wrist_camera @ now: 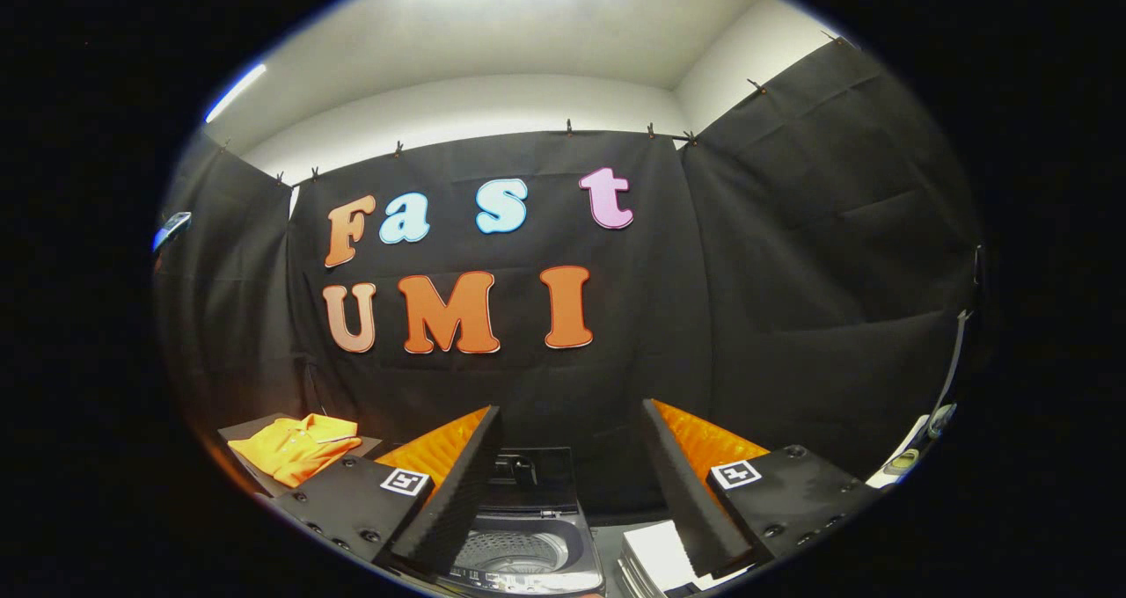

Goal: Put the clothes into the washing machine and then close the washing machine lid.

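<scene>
The gripper (572, 457) hangs with its jaws spread wide and nothing between them, looking over the dark top-loading washing machine (528, 545) whose lid (532, 479) stands raised, the perforated metal drum (510, 552) showing just ahead of the fingers. The folded orange polo shirt (295, 447) lies on a dark board well off to the left — untouched. The step in hand is likely fetching it: swing left, come down over the cloth, and pinch a thick fold — not a single layer — so it lifts whole.
</scene>
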Motion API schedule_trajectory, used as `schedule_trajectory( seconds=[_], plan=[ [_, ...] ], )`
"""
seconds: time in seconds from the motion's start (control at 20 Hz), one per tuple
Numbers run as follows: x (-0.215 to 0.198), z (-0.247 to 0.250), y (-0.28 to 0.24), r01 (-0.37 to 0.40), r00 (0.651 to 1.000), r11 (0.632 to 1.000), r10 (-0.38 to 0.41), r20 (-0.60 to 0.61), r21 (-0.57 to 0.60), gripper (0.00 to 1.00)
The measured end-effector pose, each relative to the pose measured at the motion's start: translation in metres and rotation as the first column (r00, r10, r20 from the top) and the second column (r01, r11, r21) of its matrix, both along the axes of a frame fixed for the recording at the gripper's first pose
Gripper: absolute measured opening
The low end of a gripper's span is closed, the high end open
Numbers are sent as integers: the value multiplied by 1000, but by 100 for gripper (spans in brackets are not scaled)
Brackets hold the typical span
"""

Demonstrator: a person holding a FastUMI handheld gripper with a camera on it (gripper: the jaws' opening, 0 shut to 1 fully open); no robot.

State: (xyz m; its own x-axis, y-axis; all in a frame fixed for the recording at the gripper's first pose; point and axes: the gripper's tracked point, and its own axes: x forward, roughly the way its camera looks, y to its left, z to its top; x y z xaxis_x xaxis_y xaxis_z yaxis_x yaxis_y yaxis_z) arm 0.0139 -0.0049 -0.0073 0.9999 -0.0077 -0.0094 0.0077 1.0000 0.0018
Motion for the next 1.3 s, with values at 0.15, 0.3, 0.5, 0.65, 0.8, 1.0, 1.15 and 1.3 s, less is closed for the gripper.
schedule_trajectory(
  seconds=[0.15,0.3,0.5,0.65,0.8,1.0,1.15,1.3],
  plan=[
    [2,-5,3,-5,1000,1000,5,-15,3,100],
    [3,-5,10,-17,1000,1000,17,-20,-2,100],
    [4,-5,16,-24,999,999,24,-22,-23,100],
    [6,-11,20,-34,999,999,33,-36,-27,100],
    [9,-12,26,-44,998,999,43,-42,-21,100],
    [10,-10,30,-51,998,998,50,-35,-29,100],
    [11,-12,32,-49,998,998,48,-39,-35,100],
    [14,-15,37,-54,998,998,53,-46,-23,100]
  ],
)
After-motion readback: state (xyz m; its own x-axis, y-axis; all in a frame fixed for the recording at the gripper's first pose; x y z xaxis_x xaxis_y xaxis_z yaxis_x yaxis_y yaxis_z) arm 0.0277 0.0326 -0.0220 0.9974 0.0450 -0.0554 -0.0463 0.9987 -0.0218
